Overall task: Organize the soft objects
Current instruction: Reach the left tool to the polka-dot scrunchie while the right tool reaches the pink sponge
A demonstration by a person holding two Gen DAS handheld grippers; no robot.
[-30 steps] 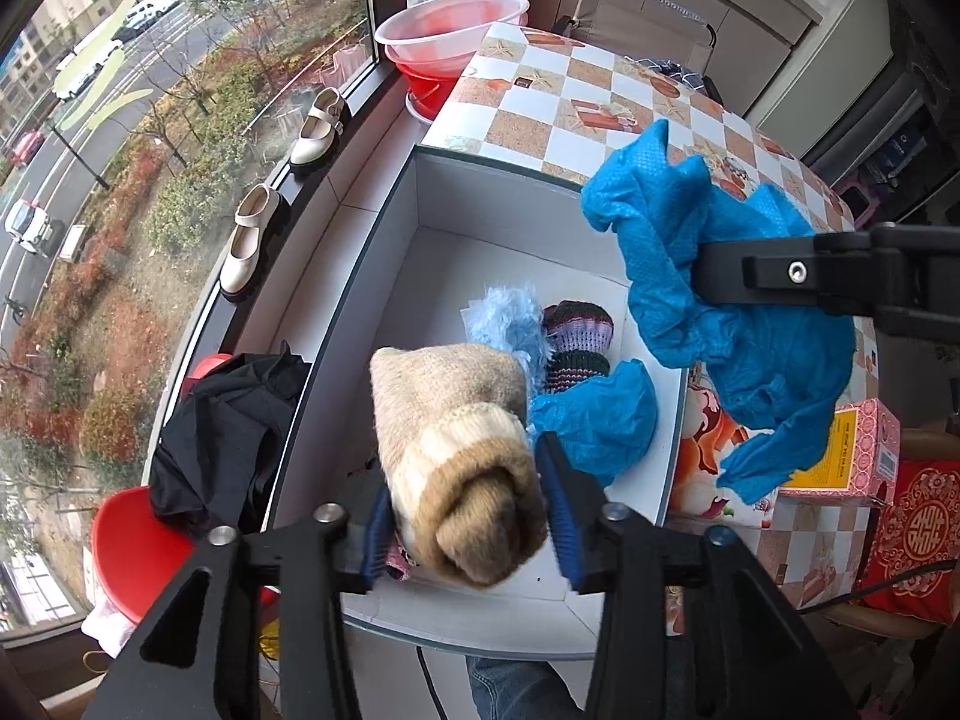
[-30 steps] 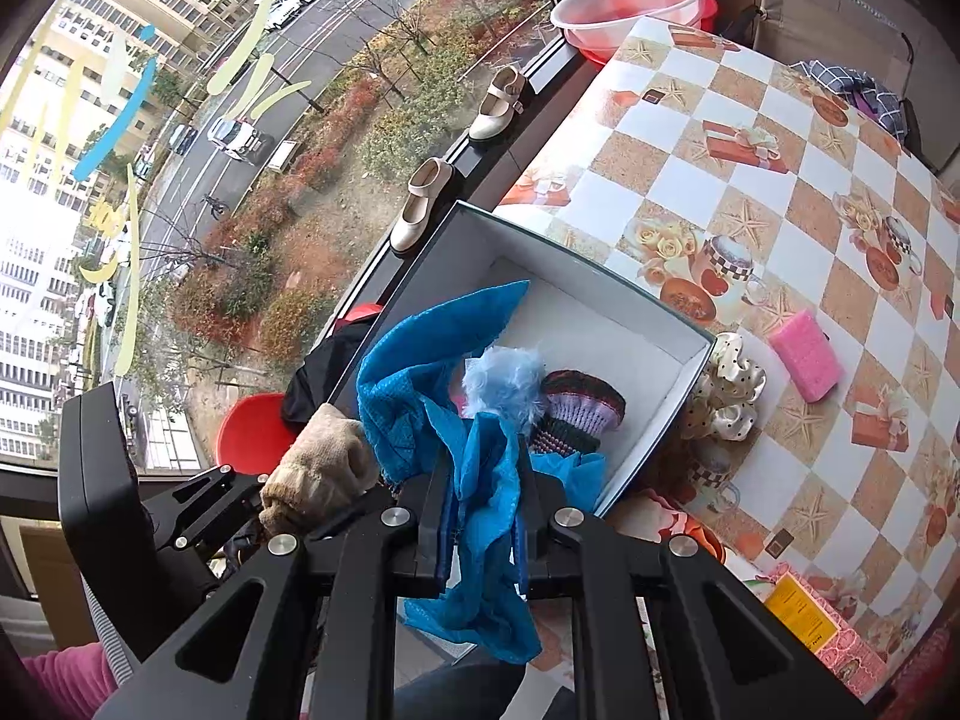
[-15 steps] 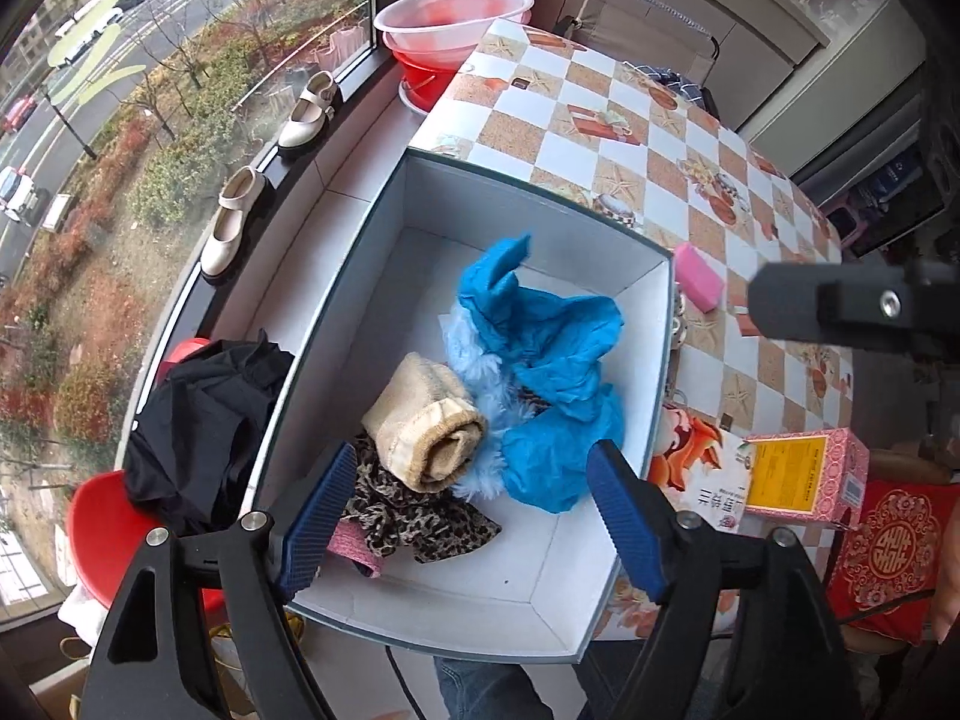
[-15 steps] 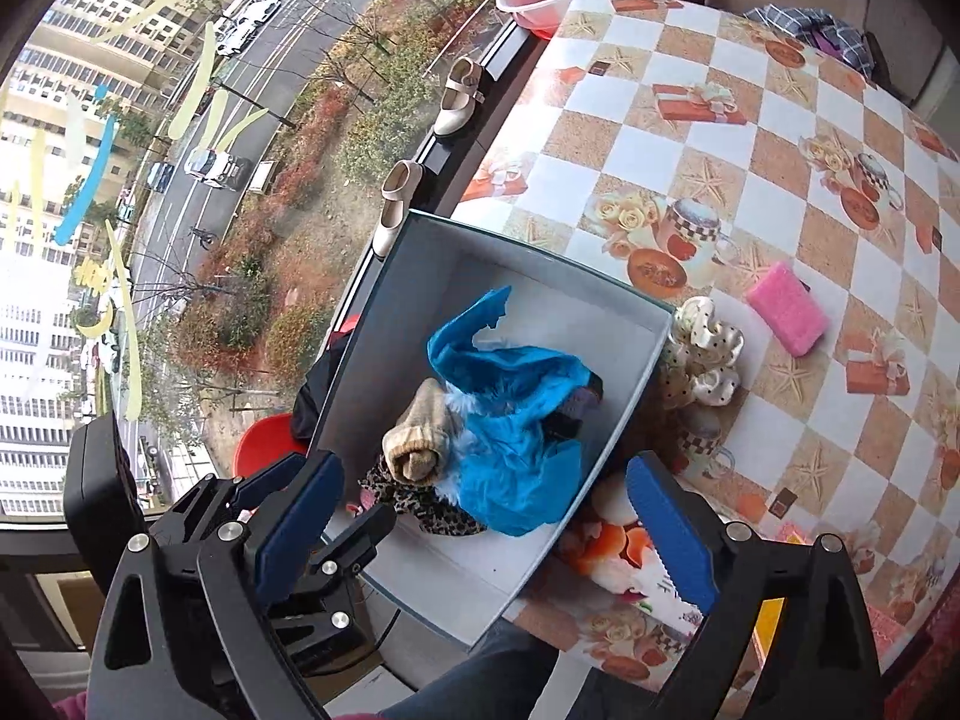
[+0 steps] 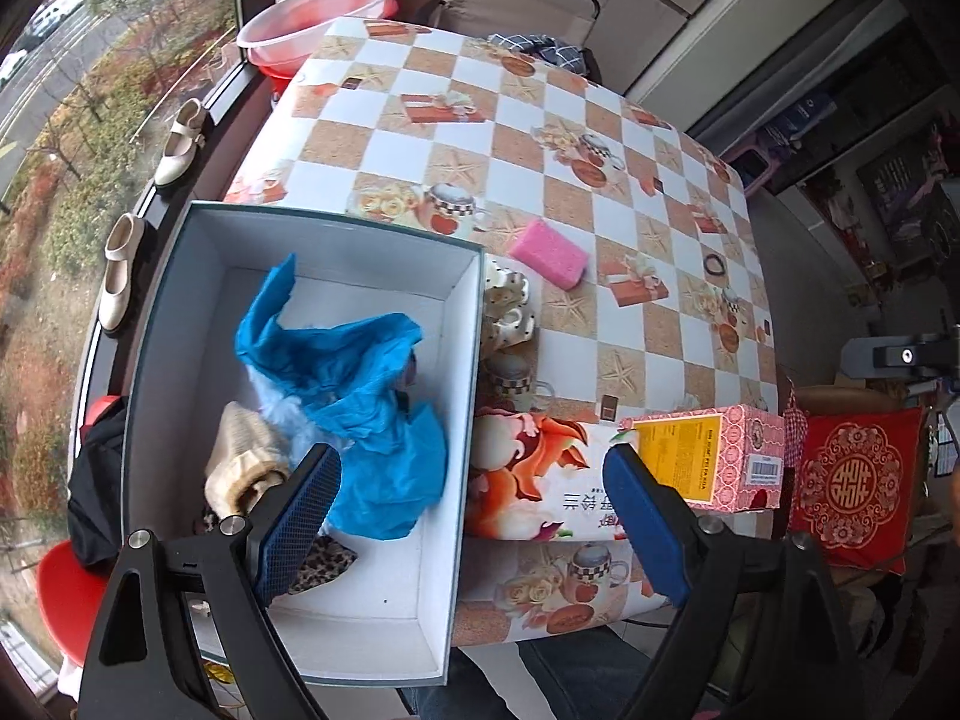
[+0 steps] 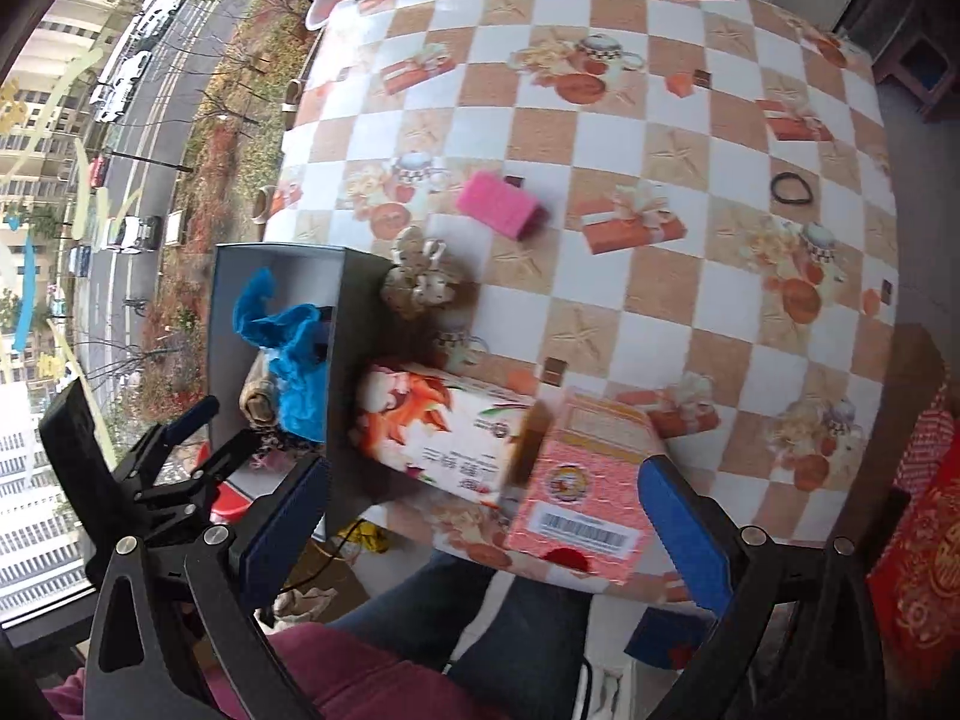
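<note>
Both my grippers are released, jaws just spread wide with nothing between them: left gripper [image 5: 474,516], right gripper [image 6: 480,534]. The blue cloth [image 5: 360,396] and beige sock [image 5: 243,462] lie in the white box [image 5: 180,300] on the table [image 5: 540,138].

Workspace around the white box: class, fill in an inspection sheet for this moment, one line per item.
Surface: table under a checked printed cloth.
Job's things: blue cloth, beige knit sock and leopard-print piece lie in the white box; pink sponge and spotted scrunchie outside it.
Clutter: two tissue boxes, black hair tie.
Grippers: left gripper and right gripper open, empty, jaws just opened.
Cables: nothing certain.
Surroundings: window, shoes on sill, red basin.
</note>
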